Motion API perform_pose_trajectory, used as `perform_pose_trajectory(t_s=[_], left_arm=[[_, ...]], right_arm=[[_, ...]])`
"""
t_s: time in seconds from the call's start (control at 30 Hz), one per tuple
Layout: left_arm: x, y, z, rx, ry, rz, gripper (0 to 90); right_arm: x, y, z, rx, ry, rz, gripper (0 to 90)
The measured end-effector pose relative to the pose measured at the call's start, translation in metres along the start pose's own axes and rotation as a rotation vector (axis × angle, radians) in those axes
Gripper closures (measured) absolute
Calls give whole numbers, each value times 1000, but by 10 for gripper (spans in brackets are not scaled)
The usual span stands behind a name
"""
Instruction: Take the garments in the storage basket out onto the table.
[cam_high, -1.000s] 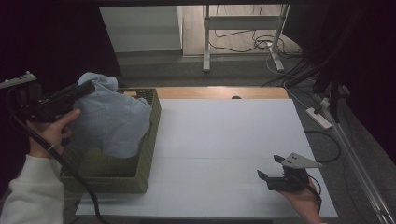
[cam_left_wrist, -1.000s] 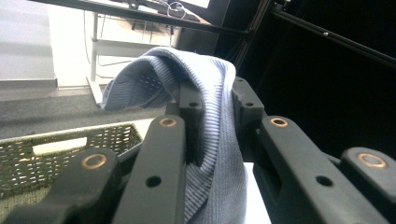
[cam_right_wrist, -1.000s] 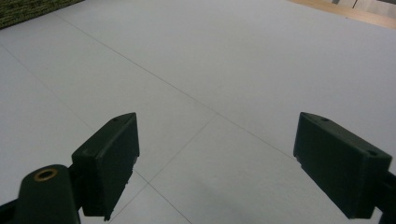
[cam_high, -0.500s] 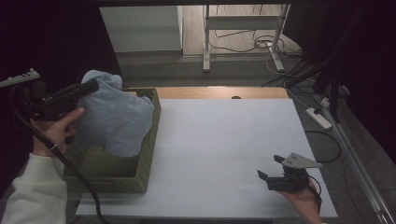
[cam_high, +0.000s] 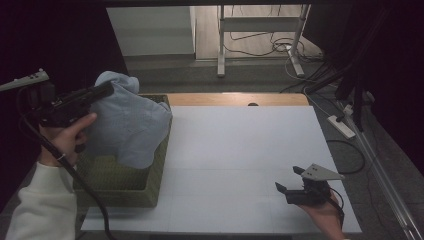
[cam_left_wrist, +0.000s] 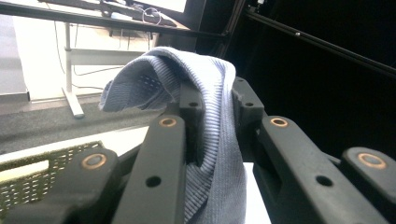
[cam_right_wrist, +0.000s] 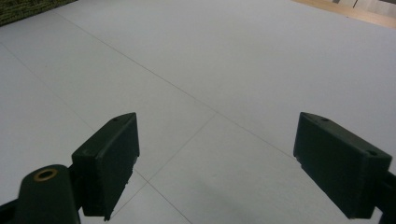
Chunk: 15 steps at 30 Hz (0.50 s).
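so, counting it up: one light blue knitted garment (cam_high: 131, 120), one green woven basket (cam_high: 120, 182), one white table (cam_high: 240, 150), and two grippers, one in each of the person's hands. the left gripper (cam_high: 102, 91) sits up at the left side, above the basket, and its jaws are pinched together on a fold of the garment; in the left gripper view the ribbed cloth (cam_left_wrist: 212, 140) is squeezed between the two black jaws and flops over their tips. the rest of the garment hangs down from that pinch, lifted partly out of the basket, its lower end draped into it and over the wall on the table side. the basket stands at the table's left edge, near the front corner. to the right of it the white surface lies bare right across to the far and right edges, plenty of room. the right gripper (cam_high: 290, 181) rests low near the front right corner, well apart from the garment, jaws spread wide with just tabletop (cam_right_wrist: 224, 84) between them. the knit is pale blue, finely ribbed, soft and crumpled.
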<state>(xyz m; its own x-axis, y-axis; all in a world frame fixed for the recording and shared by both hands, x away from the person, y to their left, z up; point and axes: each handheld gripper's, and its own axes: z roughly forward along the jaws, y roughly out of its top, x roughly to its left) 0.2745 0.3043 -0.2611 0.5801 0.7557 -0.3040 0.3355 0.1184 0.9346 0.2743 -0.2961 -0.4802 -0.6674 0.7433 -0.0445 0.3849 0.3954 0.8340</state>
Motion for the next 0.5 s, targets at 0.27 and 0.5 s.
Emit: perform_pose_trajectory(t_s=[0.27, 0.5], left_arm=[[-8, 8, 2, -13, -16, 13, 778], [-17, 14, 6, -19, -60, 15, 778]], right_arm=[[0, 0, 0, -1, -2, 3, 146], [-1, 0, 0, -2, -1, 3, 146]])
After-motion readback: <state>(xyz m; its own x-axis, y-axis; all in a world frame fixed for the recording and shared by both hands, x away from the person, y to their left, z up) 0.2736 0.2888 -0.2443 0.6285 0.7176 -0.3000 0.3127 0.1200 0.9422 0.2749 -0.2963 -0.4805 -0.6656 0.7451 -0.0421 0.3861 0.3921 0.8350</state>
